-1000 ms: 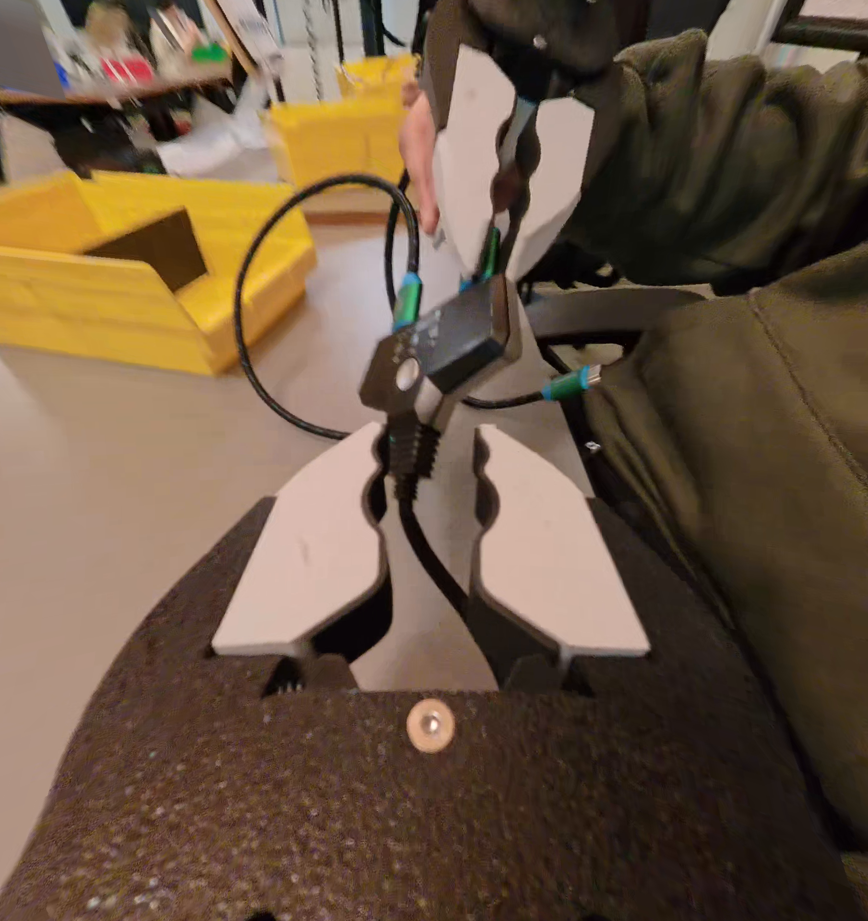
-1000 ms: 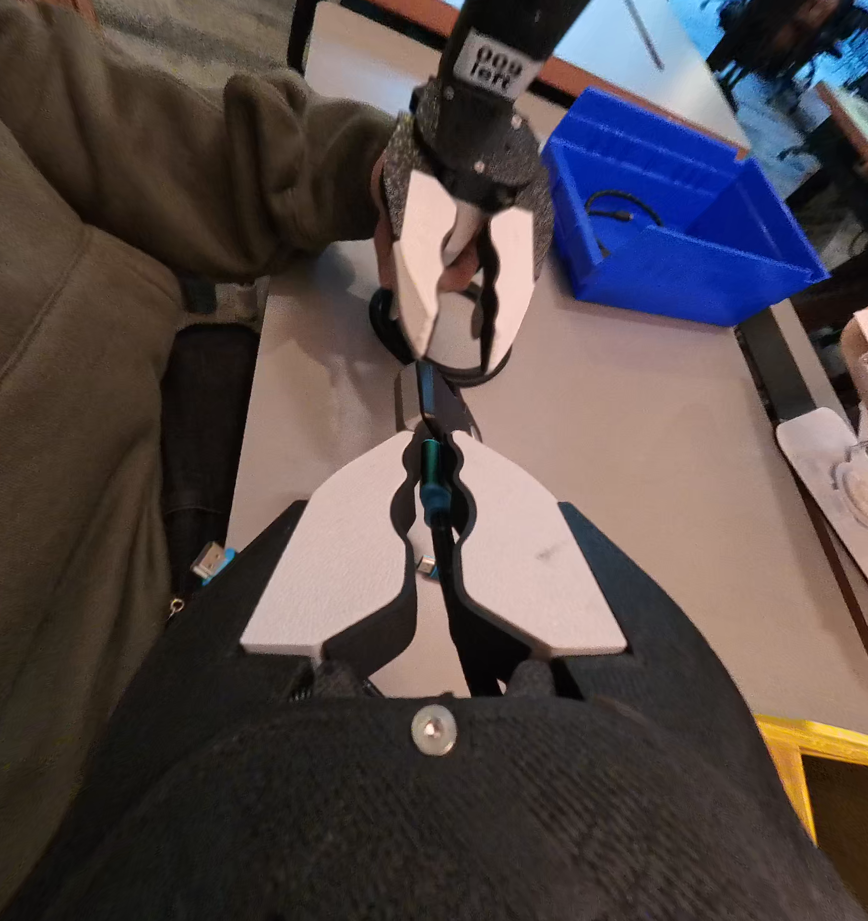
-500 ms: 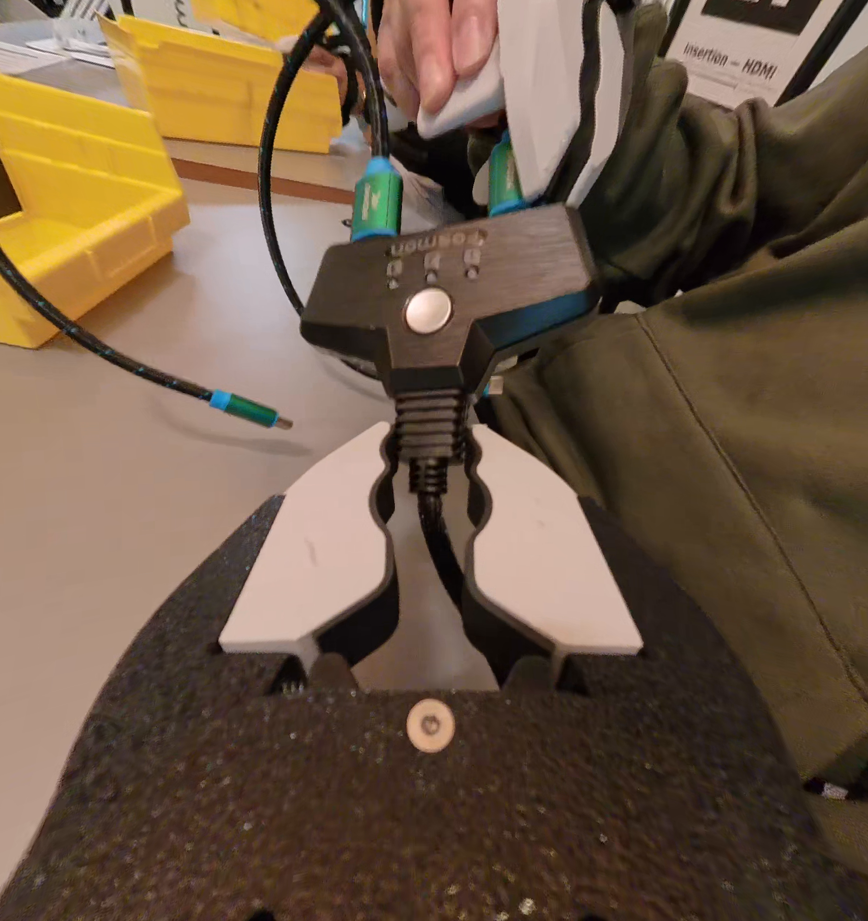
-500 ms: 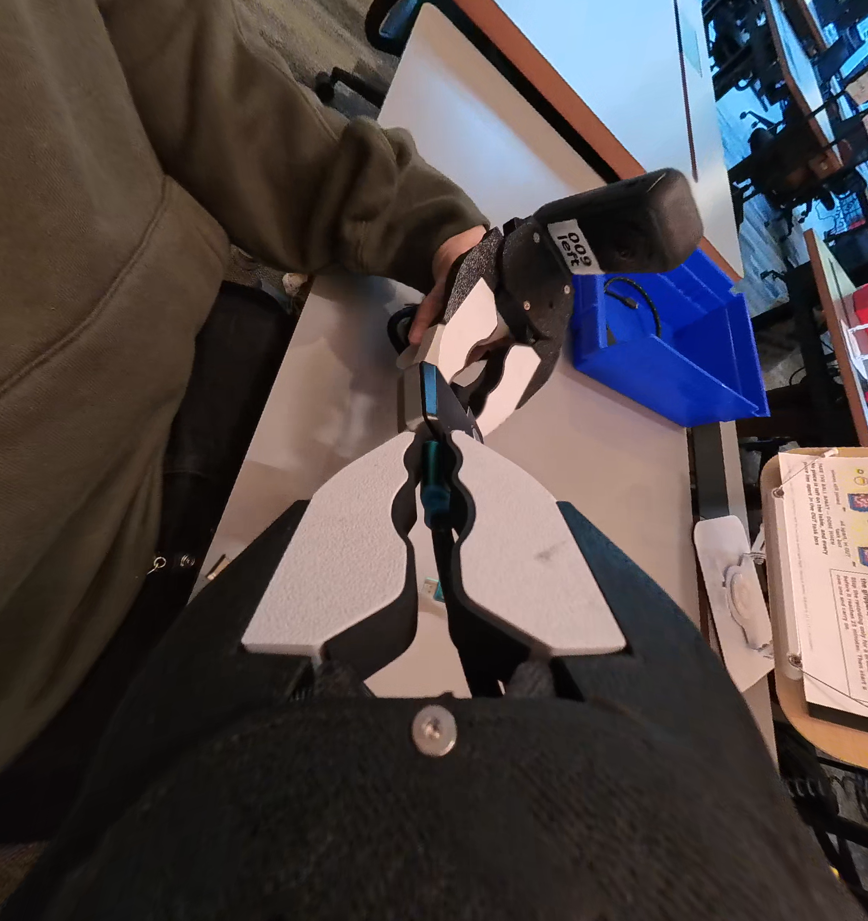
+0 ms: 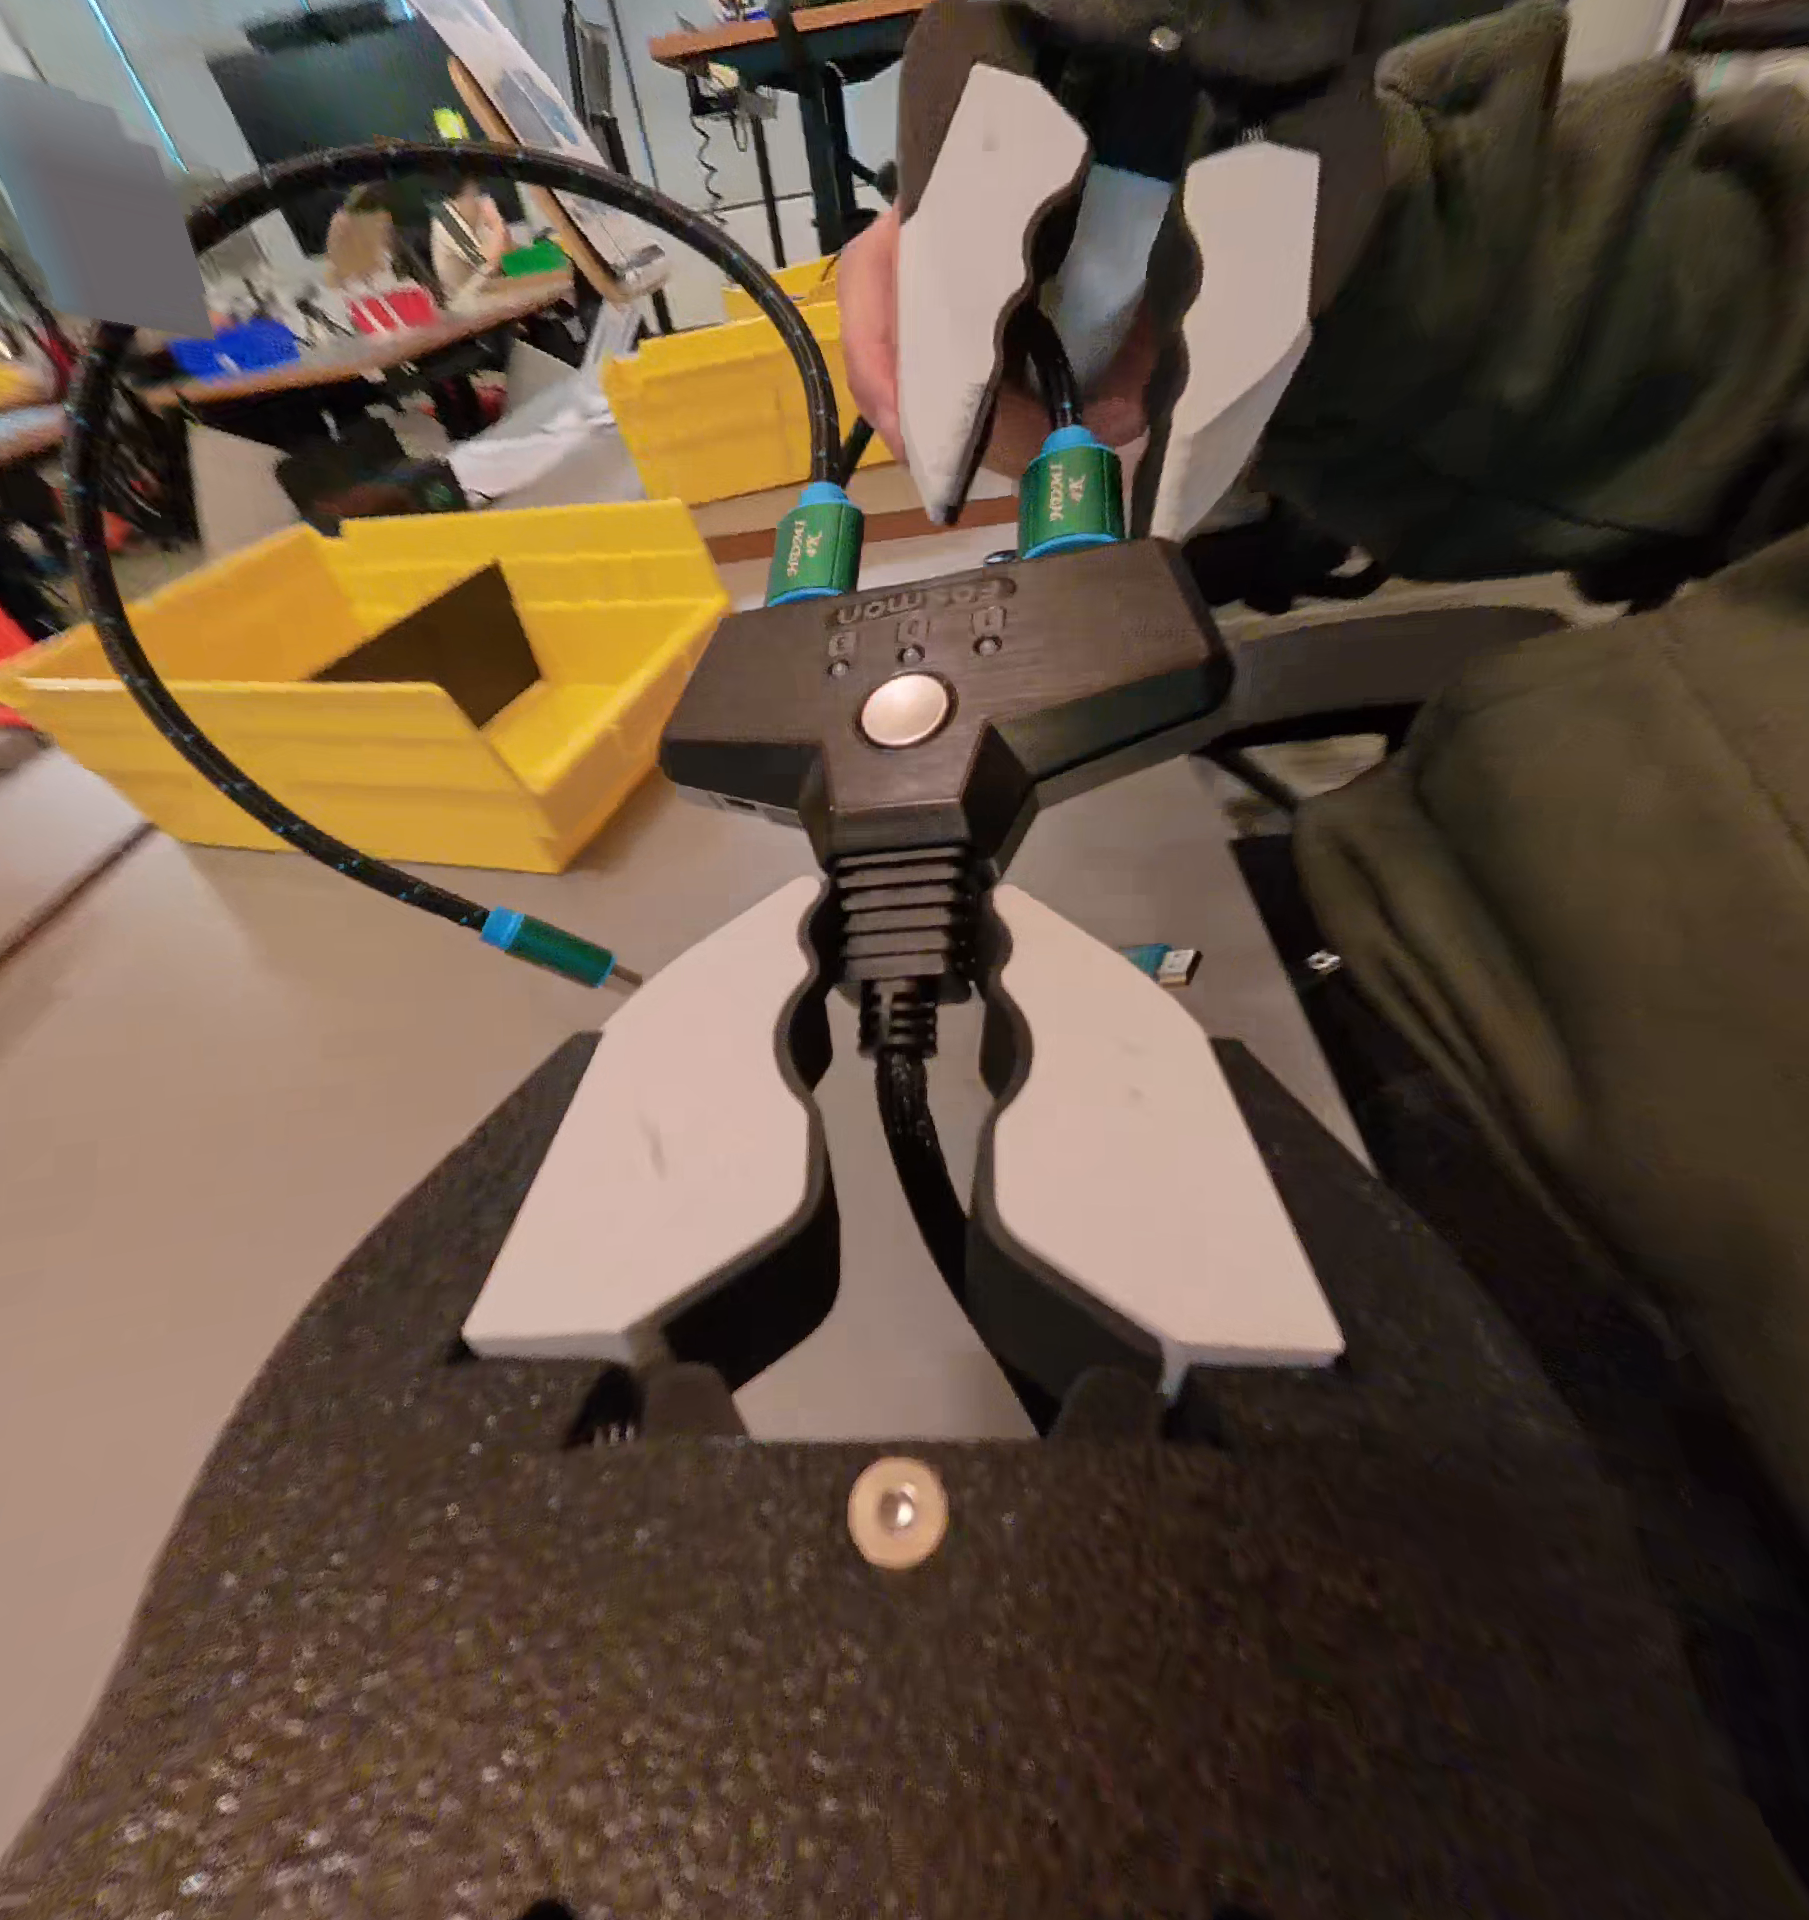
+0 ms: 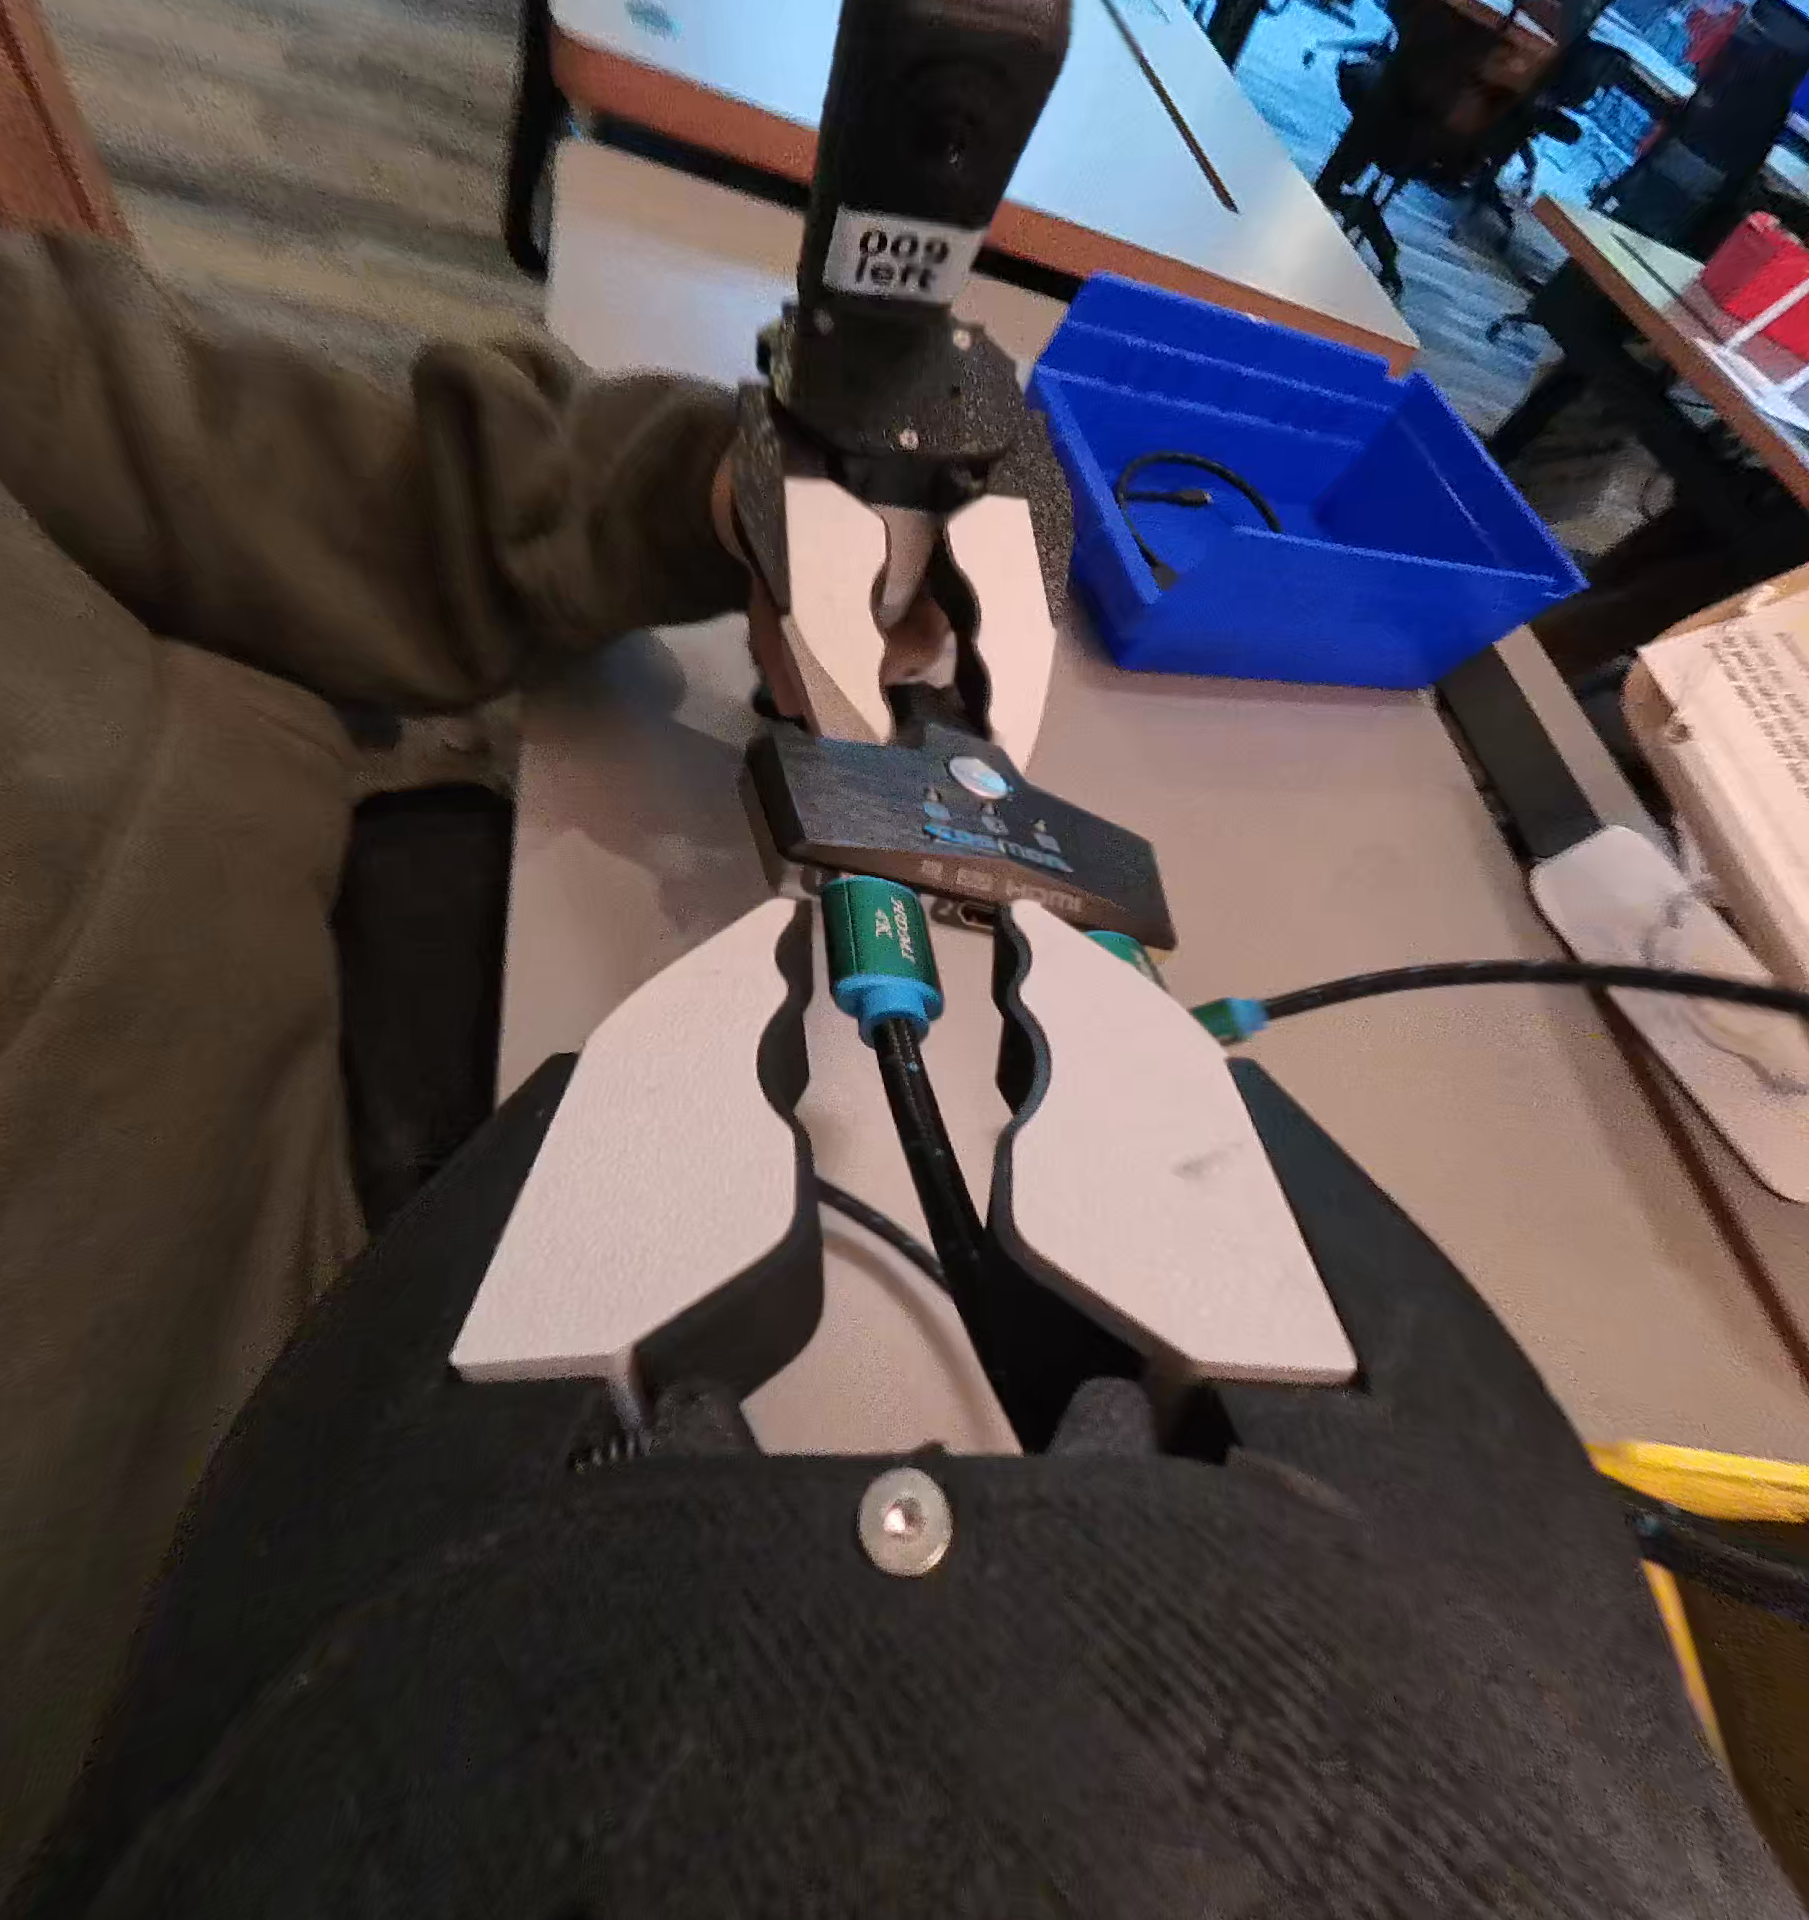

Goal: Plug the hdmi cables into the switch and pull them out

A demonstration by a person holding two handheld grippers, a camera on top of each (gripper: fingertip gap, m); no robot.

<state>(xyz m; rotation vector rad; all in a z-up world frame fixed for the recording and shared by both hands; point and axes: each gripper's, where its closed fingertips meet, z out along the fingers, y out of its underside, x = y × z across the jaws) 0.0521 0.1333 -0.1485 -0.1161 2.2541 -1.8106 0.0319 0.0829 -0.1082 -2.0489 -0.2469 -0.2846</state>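
Note:
My left gripper (image 5: pixel 905 904) is shut on the ribbed neck of the black HDMI switch (image 5: pixel 941 675) and holds it above the table. Two green HDMI plugs sit in its far ports, one on the left (image 5: pixel 815 545) and one on the right (image 5: pixel 1061 499). My right gripper (image 6: pixel 900 914) is open, with its fingers on either side of one green plug (image 6: pixel 872 945) and a gap on each side. The switch (image 6: pixel 962 821) and my left gripper (image 6: pixel 931 727) show beyond it. A loose green plug (image 5: pixel 547 948) lies on the table.
A yellow bin (image 5: pixel 360 707) stands on the table to the left, with another behind it. A blue bin (image 6: pixel 1295 540) holding a thin cable is at the far side. A flat white piece (image 6: pixel 1689 1018) and a printed sheet (image 6: pixel 1773 748) lie on the right. An olive sleeve and body are close by.
My right gripper has opened and let go of the green plug, which stays in the switch. The switch has turned to lie flat, still held by my left gripper.

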